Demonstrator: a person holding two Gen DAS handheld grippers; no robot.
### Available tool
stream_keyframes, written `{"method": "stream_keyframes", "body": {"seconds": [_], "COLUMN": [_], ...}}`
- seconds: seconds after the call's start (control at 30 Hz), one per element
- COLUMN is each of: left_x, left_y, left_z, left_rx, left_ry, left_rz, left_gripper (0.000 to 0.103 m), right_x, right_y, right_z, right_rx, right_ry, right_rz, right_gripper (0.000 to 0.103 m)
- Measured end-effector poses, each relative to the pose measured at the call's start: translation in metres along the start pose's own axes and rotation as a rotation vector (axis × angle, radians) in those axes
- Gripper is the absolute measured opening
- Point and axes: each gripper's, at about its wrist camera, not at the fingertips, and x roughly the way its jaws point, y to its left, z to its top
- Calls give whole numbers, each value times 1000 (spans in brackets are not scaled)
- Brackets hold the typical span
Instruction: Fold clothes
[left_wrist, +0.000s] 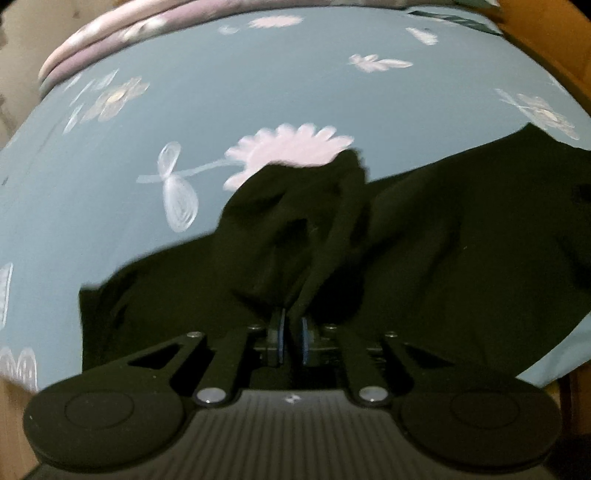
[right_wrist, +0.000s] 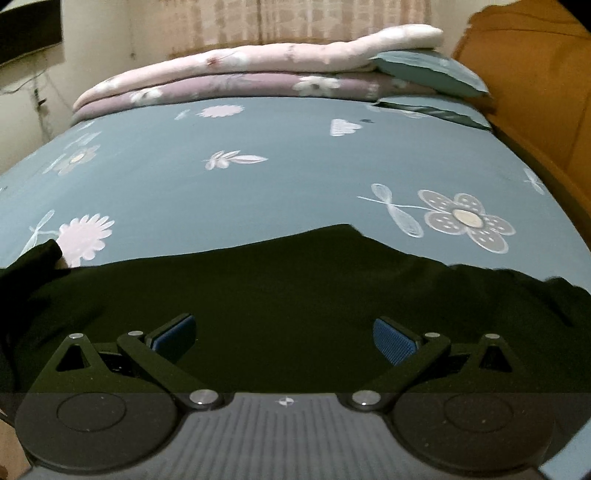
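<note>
I judge the step in hand to be a lift-and-carry of one part of the dark garment (left_wrist: 424, 236), which lies spread across the near portion of the bed (left_wrist: 221, 96), on the blue flowered sheet. My left tongs (left_wrist: 291, 332) are closed to a narrow slit, with a gathered ridge of the dark cloth pinched between the blue pads (left_wrist: 305, 341); the fabric rises from the grip in a bunched fold, so that part appears raised off the sheet. My right tongs (right_wrist: 284, 339) stand wide open above the flat body of the garment (right_wrist: 295, 288) and grip nothing; whether the pad (right_wrist: 393, 341) tips brush the cloth, I cannot tell. The pictures do not settle which fold this is, or how many folds the garment already carries. The next move calls for a steady left grip and for the right tongs to steady or take a second hold on the cloth, so the raised part lands square. Folded quilts (right_wrist: 258, 74) lie stacked at the far end of the bed.
</note>
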Motion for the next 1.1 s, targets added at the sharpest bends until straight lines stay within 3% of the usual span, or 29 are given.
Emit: {"method": "stream_keyframes", "body": {"seconds": [0.17,0.43,0.53,0.8,0.97,1.1], "left_x": [5,-8,-13,-7,-6,-6], "left_y": [14,33,39,54,74,92], "left_z": [-17,-22,-18,-13,-17,-19], "left_rx": [-83,-189,-201,-211,-266,-294], "left_ry": [37,4,-23,-36,-67,-85], "left_rz": [-36,-191,-225,-247,-285,-304], "left_gripper": [17,46,57,68,75,78], "right_x": [10,14,14,25,46,60], "right_y": [9,22,27,54,98,140], "right_z": [4,8,10,16,25,33], "right_rx": [-27,-51,-31,111,166,157], "right_ry": [16,22,29,93,191,260], "right_rz": [35,75,134,506,746,850], "right_gripper": [103,103,103,103,103,103]}}
